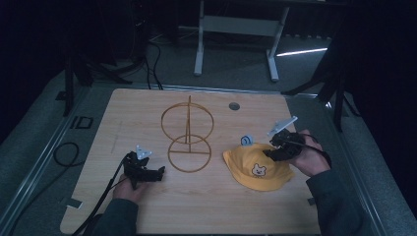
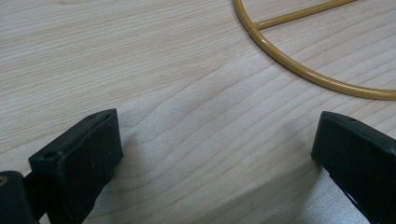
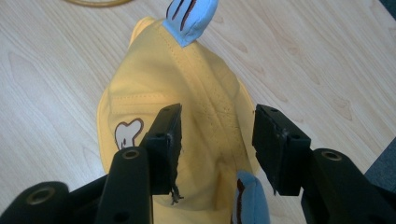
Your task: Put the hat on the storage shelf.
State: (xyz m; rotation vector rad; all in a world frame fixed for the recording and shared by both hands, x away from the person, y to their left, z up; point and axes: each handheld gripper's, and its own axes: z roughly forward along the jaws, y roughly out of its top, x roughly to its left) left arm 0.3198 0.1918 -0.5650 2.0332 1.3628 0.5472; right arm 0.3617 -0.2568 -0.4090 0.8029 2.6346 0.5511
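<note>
The yellow hat (image 1: 256,168) is seen lying flat on the tabletop (image 1: 147,211), just to the right of the wire stand (image 1: 188,140), and the right hand-held gripper (image 1: 275,147) is poised over the hat's far right side. In the right gripper view its jaws are held apart, straddling the stitched crown of the hat (image 3: 196,126); no fabric is pinched yet, so a grab at the crown seam is judged to be the step in hand. The left hand-held gripper (image 1: 156,173) is parked low on the tabletop to the left of the stand's base ring (image 2: 299,70), jaws wide apart and nothing between them, likely kept clear as support. The hat is soft and slumped, bright yellow, with a small bear face printed on the front and two pale blue ears (image 3: 191,16) with dark stripes sewn at the sides. The stand's upper ring is presumably where the hat is meant to be hung
</note>
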